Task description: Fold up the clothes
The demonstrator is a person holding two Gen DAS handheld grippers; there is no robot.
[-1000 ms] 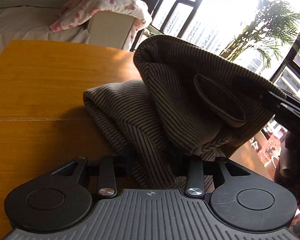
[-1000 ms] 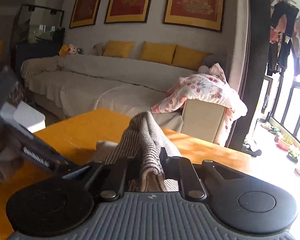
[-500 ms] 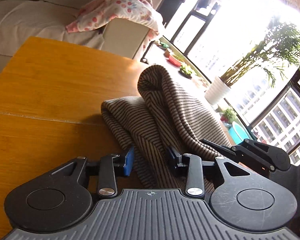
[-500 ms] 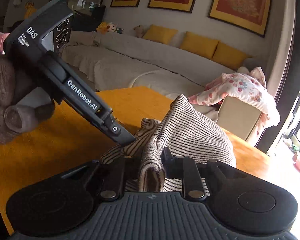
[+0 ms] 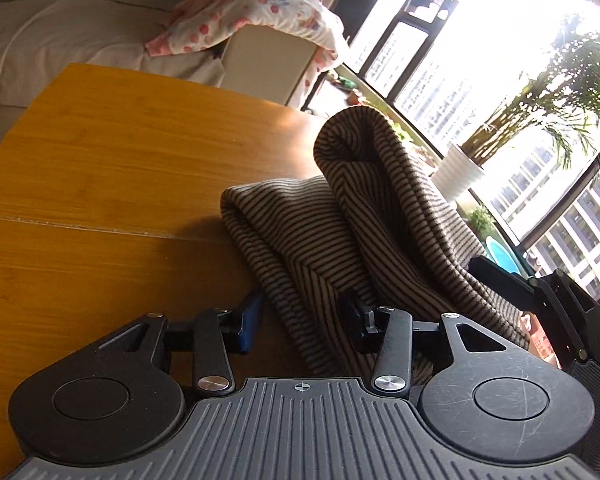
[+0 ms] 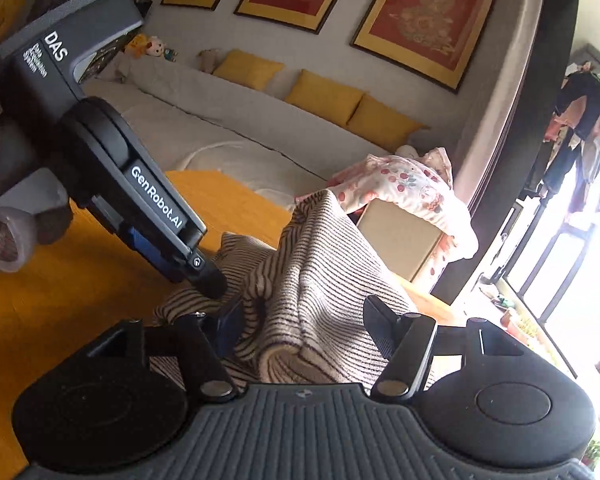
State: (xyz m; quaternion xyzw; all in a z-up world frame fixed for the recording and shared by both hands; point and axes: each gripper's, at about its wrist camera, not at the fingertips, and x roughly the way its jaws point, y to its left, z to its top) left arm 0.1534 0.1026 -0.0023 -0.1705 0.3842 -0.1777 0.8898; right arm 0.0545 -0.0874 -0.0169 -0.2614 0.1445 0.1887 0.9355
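A brown-and-cream striped knit garment (image 5: 340, 224) lies bunched in a folded heap on the wooden table (image 5: 100, 184); it also shows in the right wrist view (image 6: 320, 280). My left gripper (image 5: 300, 314) is open, its jaws spread on either side of the cloth's near edge. My right gripper (image 6: 304, 328) is open too, jaws wide around a thick fold of the garment. The left gripper's body (image 6: 132, 196) shows from the side in the right wrist view, its tip down at the cloth. The right gripper's body (image 5: 548, 304) shows at the right edge of the left wrist view.
A sofa with a white cover (image 6: 228, 136) and yellow cushions (image 6: 324, 96) stands behind the table. A pink spotted blanket (image 6: 412, 188) drapes over a box beside it. A potted palm (image 5: 460, 168) stands by the large window, beyond the table's far edge.
Both grippers have opened and let go of the garment. The raised fold has sunk onto the heap on the table. The left gripper has come down close to the right one.
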